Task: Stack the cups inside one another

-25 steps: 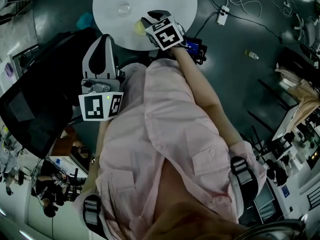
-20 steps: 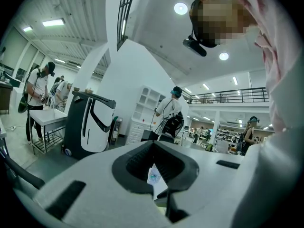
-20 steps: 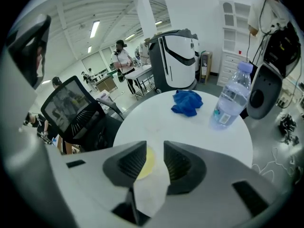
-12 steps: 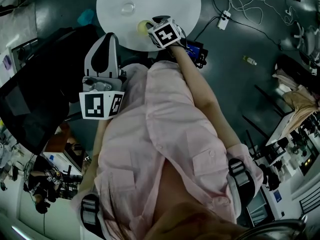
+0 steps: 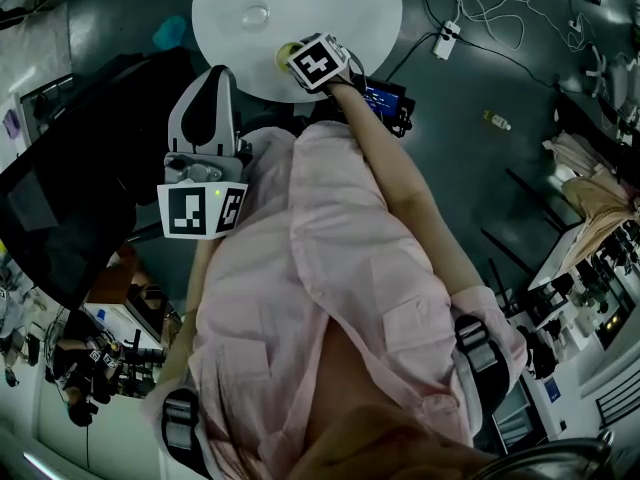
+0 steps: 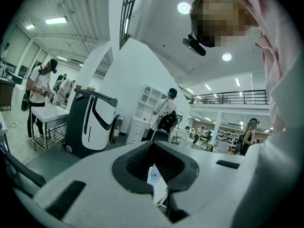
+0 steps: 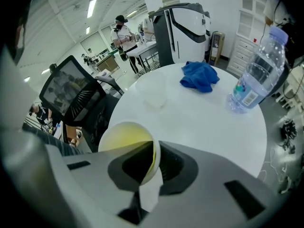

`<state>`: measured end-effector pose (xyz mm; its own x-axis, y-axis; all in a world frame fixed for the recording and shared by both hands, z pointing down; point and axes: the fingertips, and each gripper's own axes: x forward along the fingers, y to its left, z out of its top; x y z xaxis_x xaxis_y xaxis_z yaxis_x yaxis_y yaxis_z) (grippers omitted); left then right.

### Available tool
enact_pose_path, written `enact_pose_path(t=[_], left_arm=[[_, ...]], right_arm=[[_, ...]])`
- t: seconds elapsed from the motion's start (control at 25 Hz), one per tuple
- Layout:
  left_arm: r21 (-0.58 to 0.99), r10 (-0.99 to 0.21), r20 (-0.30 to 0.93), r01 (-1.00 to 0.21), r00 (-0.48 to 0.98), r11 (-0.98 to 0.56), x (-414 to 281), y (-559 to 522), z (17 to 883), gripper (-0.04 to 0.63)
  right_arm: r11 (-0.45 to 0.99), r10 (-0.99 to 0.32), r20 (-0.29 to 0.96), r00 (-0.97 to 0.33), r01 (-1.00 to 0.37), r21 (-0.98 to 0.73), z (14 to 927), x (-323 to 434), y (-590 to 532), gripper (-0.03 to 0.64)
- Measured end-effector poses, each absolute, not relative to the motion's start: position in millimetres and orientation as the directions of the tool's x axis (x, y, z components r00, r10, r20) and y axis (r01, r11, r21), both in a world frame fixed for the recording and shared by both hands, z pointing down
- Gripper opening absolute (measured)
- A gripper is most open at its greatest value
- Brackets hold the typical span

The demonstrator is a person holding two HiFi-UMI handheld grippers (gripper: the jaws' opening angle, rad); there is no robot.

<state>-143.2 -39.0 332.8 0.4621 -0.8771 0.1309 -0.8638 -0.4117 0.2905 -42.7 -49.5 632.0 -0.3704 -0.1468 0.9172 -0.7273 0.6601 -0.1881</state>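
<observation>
In the head view, the right gripper is reaching over the near edge of the round white counter, meeting the yellow cup. A clear cup is standing apart, farther in: two cups in all. The left gripper is hanging beside the person's shirt, off the counter.

In the left gripper view, its fingers are pressing together on nothing.

In the right gripper view, the fingers are pinching the yellow cup's wall, one inside and one outside. The cup's axis is standing upright, mouth opening upward.
</observation>
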Motion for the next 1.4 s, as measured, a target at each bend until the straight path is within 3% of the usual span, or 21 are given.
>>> enact_pose_path(t=[0.68, 1.4], left_arm=[[0.299, -0.860, 0.126, -0.846, 0.494, -0.442, -145.2, -35.2, 335.6, 0.015], [0.261, -0.863, 0.113, -0.853, 0.492, -0.452, -95.5, -16.9, 323.7, 0.016]], right_arm=[[0.615, -0.326, 0.847, -0.420, -0.774, -0.147, 587.0, -41.5, -70.1, 0.040], [0.528, -0.664, 0.553, -0.503, -0.839, -0.130, 451.3, 11.3, -93.7, 0.040]])
